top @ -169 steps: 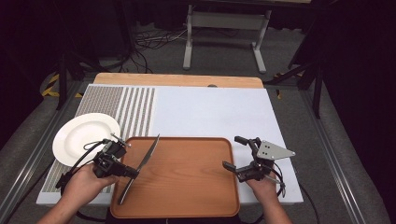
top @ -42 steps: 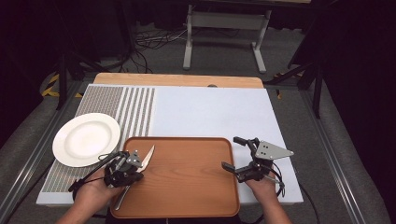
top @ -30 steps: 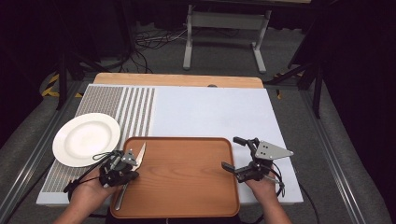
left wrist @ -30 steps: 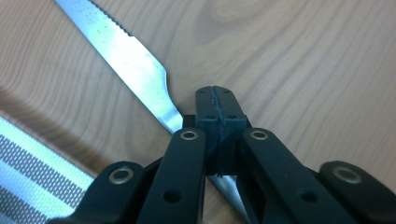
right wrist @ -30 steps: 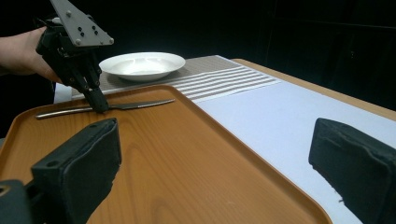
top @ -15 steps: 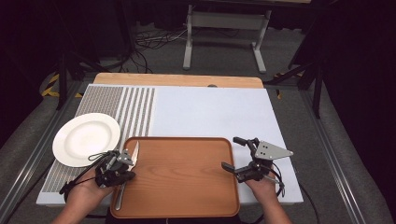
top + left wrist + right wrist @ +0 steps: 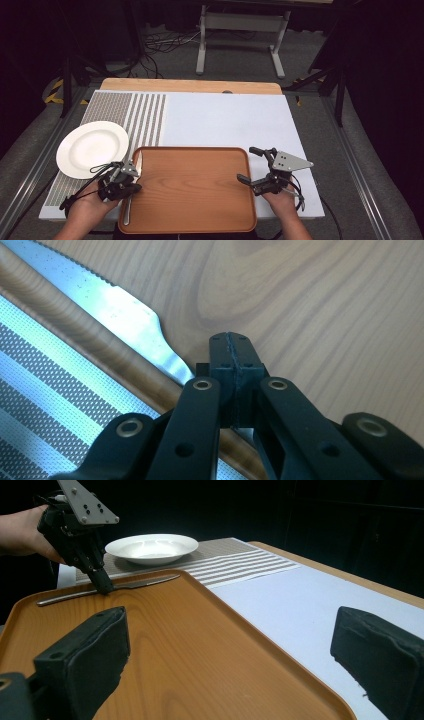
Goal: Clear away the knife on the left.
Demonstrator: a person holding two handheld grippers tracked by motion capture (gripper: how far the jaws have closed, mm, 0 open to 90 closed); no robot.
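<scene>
The room is dark around a long wooden table (image 7: 190, 85) with cables on the grey floor behind it. Most of the tabletop is covered by a pale mat (image 7: 225, 120) with a band of grey stripes at its left end. Nearest the person sits a broad wooden tray (image 7: 192, 187) with a raised rim, lying on the mat. Just off the tray's far left corner stands a white plate (image 7: 91, 148), resting on the striped part of the mat, close to the tray but apart from it.

Along the tray's left edge lies a table knife (image 7: 133, 187), its blade pointing away from the person and its handle toward them. In the left gripper view the serrated blade (image 7: 115, 307) rests against the inner side of the rim.

The left gripper (image 7: 131, 176), held in the person's left hand (image 7: 87, 207), stands tip-down over the knife near the middle of its length; its jaws are pressed together, and they look clamped on the knife where blade narrows into handle. The right gripper (image 7: 250, 165) hovers at the tray's right rim in the right hand (image 7: 280, 200), its jaws spread wide with nothing between them, pointing across the tray toward the other gripper.
</scene>
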